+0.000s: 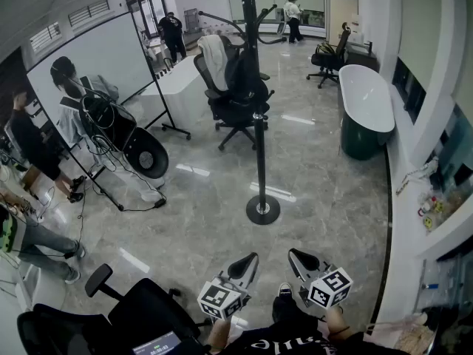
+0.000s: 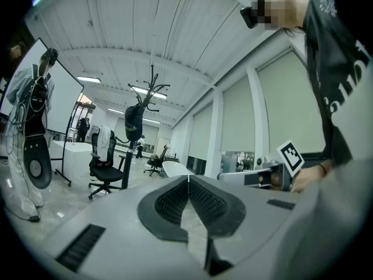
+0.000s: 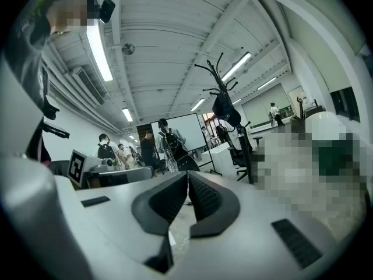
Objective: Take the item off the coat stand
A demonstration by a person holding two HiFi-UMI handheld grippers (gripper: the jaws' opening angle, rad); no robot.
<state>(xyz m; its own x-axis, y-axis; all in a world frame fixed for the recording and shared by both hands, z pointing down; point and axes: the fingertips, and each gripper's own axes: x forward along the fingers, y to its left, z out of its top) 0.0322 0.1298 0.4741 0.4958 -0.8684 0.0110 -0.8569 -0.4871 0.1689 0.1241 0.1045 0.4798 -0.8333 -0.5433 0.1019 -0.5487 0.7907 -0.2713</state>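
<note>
The black coat stand (image 1: pixel 259 124) rises from a round base (image 1: pixel 262 209) on the marble floor, a couple of steps ahead of me. A dark bag (image 2: pixel 133 119) hangs from one of its upper hooks, also seen in the right gripper view as the bag (image 3: pixel 226 111). In the head view the bag blends into the dark chair behind the pole. My left gripper (image 1: pixel 251 258) and right gripper (image 1: pixel 293 254) are held low and close to my body, side by side and well short of the stand. Both have their jaws shut with nothing between them, as at left gripper (image 2: pixel 188 179) and right gripper (image 3: pixel 187 175).
An office chair (image 1: pixel 235 98) with a white garment (image 1: pixel 214 58) stands just behind the stand. A rolling whiteboard (image 1: pixel 96 72) and several people are at the left. A white oval tub-shaped piece (image 1: pixel 367 95) lies at the right, and a black chair (image 1: pixel 140 309) is by my left side.
</note>
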